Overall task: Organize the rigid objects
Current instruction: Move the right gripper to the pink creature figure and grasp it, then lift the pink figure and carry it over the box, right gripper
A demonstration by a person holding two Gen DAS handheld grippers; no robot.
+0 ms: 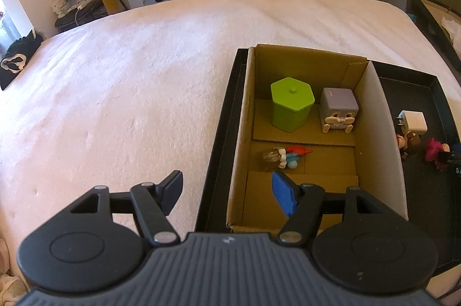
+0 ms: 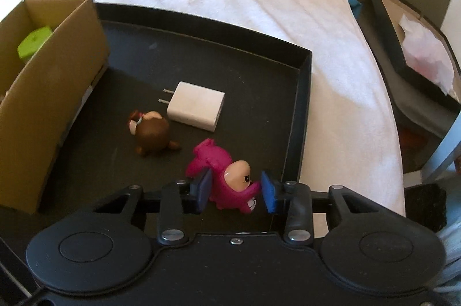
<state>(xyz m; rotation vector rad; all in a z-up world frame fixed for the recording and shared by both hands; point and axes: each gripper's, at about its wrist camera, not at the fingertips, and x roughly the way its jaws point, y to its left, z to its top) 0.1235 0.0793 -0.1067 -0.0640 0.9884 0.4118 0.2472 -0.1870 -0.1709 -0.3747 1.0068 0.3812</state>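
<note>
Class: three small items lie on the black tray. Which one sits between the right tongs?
The pink figurine; the brown figurine and white charger lie beyond.

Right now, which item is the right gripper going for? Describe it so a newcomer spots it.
Find the black tray on the white bed, right of the cardboard box. Nearest its front corner, between the right gripper fingers, lies the pink figurine: bright magenta, unlike the brown figurine and white charger.

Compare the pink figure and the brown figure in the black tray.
The pink figure sits between the right tool's fingers; the brown figure lies free, beside the white charger. The pink one is nearer the tray's right wall, the brown one nearer the cardboard box. Both are small toys on the tray floor.
</note>
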